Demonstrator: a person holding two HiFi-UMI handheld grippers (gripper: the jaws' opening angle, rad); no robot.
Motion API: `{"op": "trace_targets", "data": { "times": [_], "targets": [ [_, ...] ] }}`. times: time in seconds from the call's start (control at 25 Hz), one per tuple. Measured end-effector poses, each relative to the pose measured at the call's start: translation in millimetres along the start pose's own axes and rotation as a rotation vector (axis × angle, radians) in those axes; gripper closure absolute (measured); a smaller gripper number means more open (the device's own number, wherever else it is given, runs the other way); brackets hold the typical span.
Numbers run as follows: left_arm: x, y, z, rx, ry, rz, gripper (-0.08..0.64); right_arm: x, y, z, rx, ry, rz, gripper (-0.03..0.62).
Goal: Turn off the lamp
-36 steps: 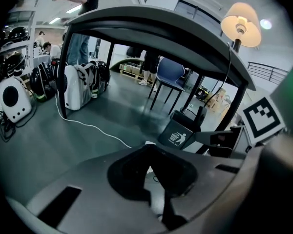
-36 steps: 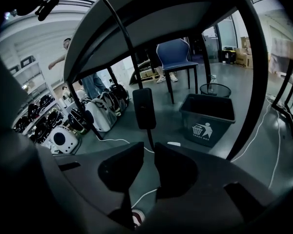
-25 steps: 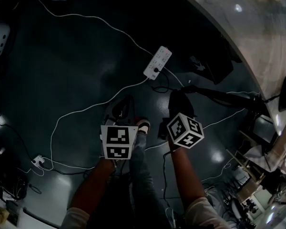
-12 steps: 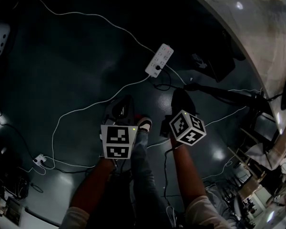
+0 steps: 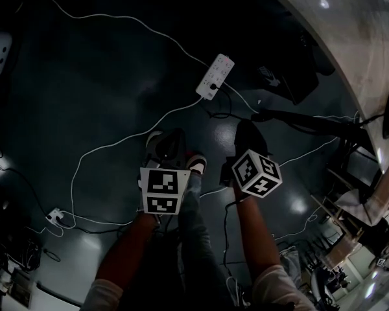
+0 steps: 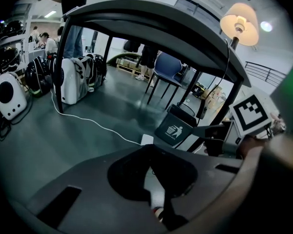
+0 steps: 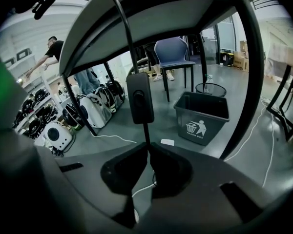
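Note:
The lamp (image 6: 239,24) is lit, its pale shade showing above the table at the upper right of the left gripper view. A black inline switch (image 7: 140,97) hangs on a thin black cord (image 7: 146,130) straight ahead in the right gripper view. My right gripper (image 7: 147,145) is shut on that cord just below the switch. In the head view it (image 5: 246,138) points down at the dark floor, beside my left gripper (image 5: 172,144). The left gripper (image 6: 150,152) is shut with nothing in it, and the right gripper's marker cube (image 6: 251,113) shows to its right.
A white power strip (image 5: 215,76) with white cables lies on the floor ahead. A dark trash bin (image 7: 201,115) and a blue chair (image 7: 173,52) stand under the round-edged table (image 5: 350,37). Bags and people are at the far left.
Both grippers stay where they were; only the head view has shifted slightly.

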State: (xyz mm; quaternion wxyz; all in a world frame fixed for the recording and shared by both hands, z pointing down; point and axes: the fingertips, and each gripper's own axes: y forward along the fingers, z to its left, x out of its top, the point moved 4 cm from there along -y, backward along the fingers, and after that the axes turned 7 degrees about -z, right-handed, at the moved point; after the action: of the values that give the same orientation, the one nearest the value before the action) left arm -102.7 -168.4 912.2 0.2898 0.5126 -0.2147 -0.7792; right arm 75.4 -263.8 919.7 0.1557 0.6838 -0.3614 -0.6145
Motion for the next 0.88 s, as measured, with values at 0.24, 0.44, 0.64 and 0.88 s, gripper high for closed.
{"op": "trace_targets", "data": {
  "times": [0.24,0.44,0.64,0.88],
  "targets": [
    [8.2,-13.3,-22.7,-0.064,0.026,0.003,0.554,-2.2,-32.3,-5.1,0.01,-0.026,0.019,0.577],
    [29.4,-28.2,-48.2,-0.115,0.077,0.013,0.554,-0.4,-72.4,-6.7,0.026,-0.047,0.03,0.577],
    [48.0,-44.5,-78.5,-0.16,0.158,0.02,0.554,6.2,-112.1,-5.2,0.056,-0.035,0.012,0.577],
    [69.4,-81.2,-126.5,-0.227,0.208,0.025,0.554,25.9,-165.9,0.1,0.087,-0.009,-0.004,0.577]
  ]
}}
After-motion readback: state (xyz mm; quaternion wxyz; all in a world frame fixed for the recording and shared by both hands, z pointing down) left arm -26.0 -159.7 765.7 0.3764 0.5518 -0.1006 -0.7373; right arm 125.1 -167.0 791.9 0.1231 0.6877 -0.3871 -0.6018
